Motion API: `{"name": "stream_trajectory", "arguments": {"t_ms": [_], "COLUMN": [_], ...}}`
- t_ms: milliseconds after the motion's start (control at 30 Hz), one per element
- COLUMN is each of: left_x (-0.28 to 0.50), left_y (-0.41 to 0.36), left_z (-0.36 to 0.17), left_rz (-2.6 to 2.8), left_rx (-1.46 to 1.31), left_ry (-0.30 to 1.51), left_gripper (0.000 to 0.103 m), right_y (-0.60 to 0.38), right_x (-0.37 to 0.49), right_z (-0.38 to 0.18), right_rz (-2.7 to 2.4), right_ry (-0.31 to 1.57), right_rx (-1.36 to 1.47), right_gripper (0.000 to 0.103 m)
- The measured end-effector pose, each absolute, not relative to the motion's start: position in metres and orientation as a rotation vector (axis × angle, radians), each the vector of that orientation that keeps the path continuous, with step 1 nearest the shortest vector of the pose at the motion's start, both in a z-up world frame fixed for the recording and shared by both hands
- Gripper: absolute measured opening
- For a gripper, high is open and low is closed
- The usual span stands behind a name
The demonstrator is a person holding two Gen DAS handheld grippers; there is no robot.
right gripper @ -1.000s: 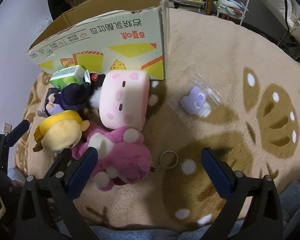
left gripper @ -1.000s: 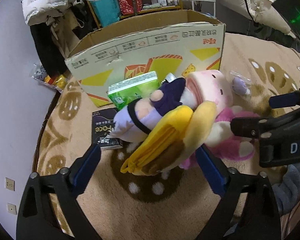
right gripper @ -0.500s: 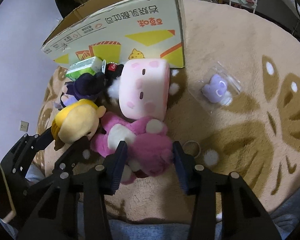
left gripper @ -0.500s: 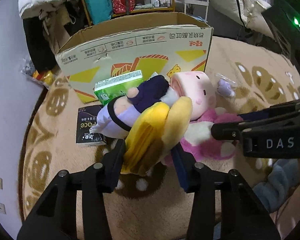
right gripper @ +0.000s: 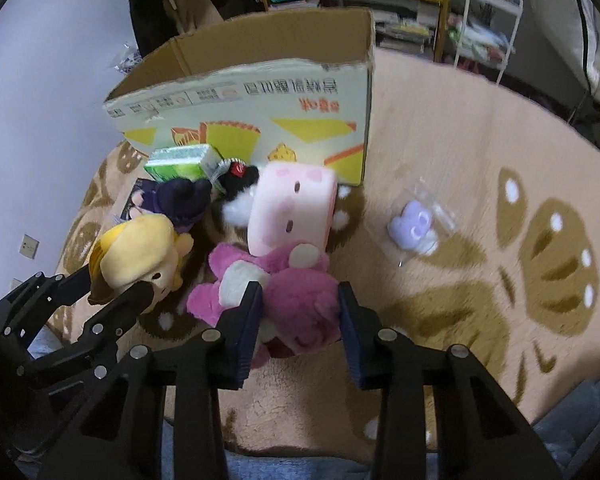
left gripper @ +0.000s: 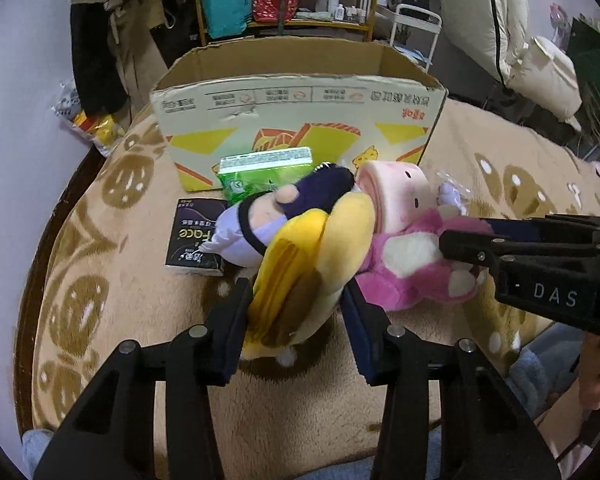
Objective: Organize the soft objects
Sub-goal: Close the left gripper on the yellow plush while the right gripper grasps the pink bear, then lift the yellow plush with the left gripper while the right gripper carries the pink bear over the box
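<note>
My left gripper (left gripper: 296,312) is shut on the yellow plush doll (left gripper: 308,264), which also shows in the right wrist view (right gripper: 136,256). My right gripper (right gripper: 298,320) is shut on the pink plush toy (right gripper: 296,304), seen from the left wrist view (left gripper: 408,268) too. Behind them lie a pale pink block plush (right gripper: 292,208), a dark purple plush doll (left gripper: 284,208) and a small black and white plush (right gripper: 236,188). An open cardboard box (left gripper: 300,120) stands at the back.
A green tissue pack (left gripper: 264,172) and a black packet (left gripper: 198,236) lie before the box. A small lilac toy in a clear bag (right gripper: 414,228) lies to the right on the beige rug (right gripper: 480,160). Shelves and clothes stand behind.
Both grippers have closed from wide open: the left onto the yellow doll, the right onto the pink plush. Both views have drawn back and risen a little.
</note>
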State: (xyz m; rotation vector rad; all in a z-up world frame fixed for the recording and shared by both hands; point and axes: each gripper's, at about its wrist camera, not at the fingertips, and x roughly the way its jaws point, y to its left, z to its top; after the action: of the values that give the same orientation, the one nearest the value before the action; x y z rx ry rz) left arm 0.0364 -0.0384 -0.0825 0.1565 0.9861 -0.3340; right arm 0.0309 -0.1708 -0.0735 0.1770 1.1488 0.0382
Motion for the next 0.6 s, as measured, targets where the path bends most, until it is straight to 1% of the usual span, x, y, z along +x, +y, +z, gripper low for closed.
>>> {"name": "stream_trajectory", "arguments": {"t_ms": [233, 400, 600], "left_x": [0.025, 0.011, -0.002], "left_y": [-0.027, -0.024, -0.017], "left_z": [-0.068, -0.047, -0.024], "left_rz": [-0.305, -0.276, -0.260], "left_rx": [0.125, 0.153, 0.146], "left_ry": [0.949, 0.821, 0.723], "left_gripper": [0.043, 0.043, 0.043], "right_y": [-0.178, -0.177, -0.183], "right_x": [0.021, 0.008, -0.012], "right_z": [-0.050, -0.029, -0.002], "right_rz": [-0.001, -0.031, -0.056], "right_ry": [1.045, 0.930, 0.770], "right_rx": [0.138, 0.112, 0.135], "right_gripper": [0.039, 0.038, 0.038]}}
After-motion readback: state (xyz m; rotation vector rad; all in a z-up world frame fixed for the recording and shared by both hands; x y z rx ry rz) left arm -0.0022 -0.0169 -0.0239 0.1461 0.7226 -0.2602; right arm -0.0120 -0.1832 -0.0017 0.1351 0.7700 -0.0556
